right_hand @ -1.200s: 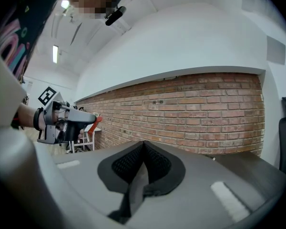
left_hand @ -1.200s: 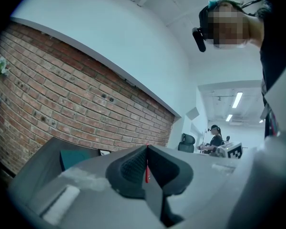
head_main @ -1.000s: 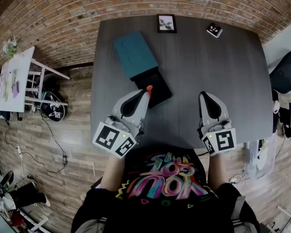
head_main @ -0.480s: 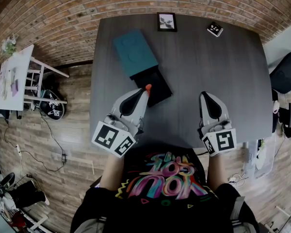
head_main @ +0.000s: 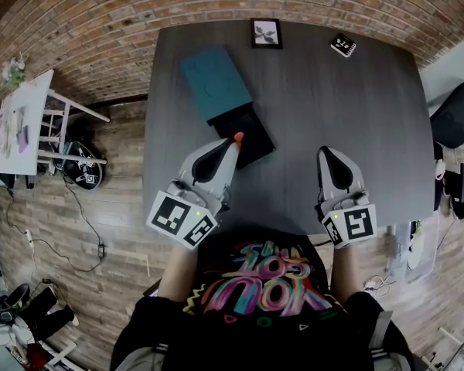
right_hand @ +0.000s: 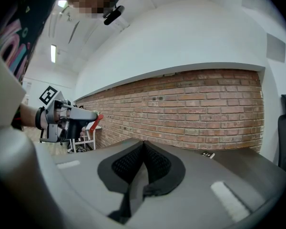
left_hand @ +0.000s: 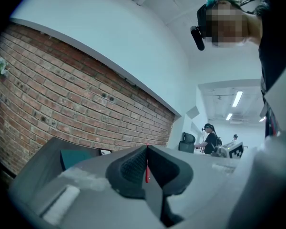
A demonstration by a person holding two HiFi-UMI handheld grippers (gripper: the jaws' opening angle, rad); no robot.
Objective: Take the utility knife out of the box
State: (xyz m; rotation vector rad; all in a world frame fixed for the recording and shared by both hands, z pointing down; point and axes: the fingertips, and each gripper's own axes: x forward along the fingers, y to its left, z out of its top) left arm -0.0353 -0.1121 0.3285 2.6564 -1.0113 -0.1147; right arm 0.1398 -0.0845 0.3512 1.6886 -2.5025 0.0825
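A teal box (head_main: 215,83) lies on the dark table (head_main: 332,107), with its black inner tray (head_main: 251,134) slid out toward me. My left gripper (head_main: 233,145) hovers over the tray's near corner, shut on a thin red-orange utility knife (head_main: 237,138) whose end pokes out past the tips. In the left gripper view the knife (left_hand: 146,168) shows as a narrow red strip pinched between the closed pads. The right gripper view catches the left gripper (right_hand: 88,116) from the side, with the red knife (right_hand: 96,119) sticking out. My right gripper (head_main: 325,151) is shut and empty over the table's near right part.
A small framed picture (head_main: 265,34) and a black-and-white marker tag (head_main: 342,46) sit at the table's far edge. A brick wall runs behind it. A white side table (head_main: 27,122) stands to the left, a black chair (head_main: 456,114) to the right.
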